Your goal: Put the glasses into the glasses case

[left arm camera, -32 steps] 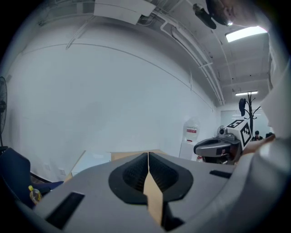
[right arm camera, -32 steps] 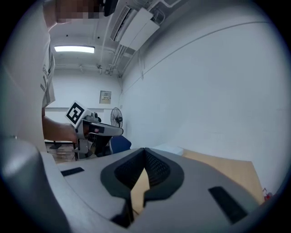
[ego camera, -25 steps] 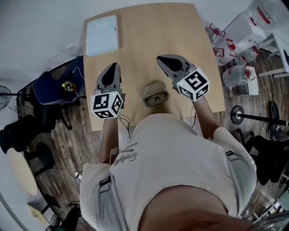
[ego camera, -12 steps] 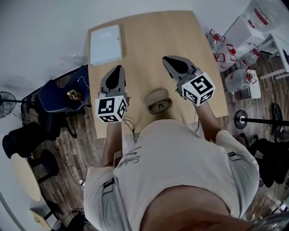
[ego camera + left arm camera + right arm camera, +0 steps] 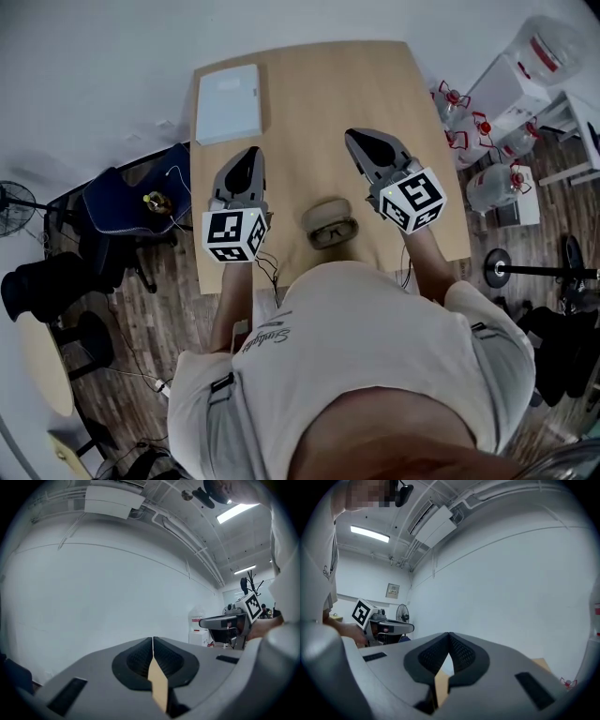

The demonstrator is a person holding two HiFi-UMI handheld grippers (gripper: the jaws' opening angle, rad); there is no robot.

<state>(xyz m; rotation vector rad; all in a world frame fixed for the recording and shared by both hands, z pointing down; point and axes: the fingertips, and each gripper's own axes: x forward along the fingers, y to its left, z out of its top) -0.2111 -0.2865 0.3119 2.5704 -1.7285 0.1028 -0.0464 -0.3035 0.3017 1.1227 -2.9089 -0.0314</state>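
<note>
Head view: the glasses case (image 5: 325,212) lies open near the surface's (image 5: 309,94) near edge, between the left tool (image 5: 246,156) and the right tool (image 5: 357,140), touching neither. Dark-framed glasses (image 5: 334,232) rest in its tan shell. Left gripper view: jaws pressed together, holding nothing. Right gripper view: jaws likewise closed and empty.

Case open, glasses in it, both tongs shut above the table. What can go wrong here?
1. The glasses case lies unheld near the front edge of the table; pressing its lid could slide it off.
2. The left tongs and right tongs flank it; a descending tip could hit the glasses.
</note>
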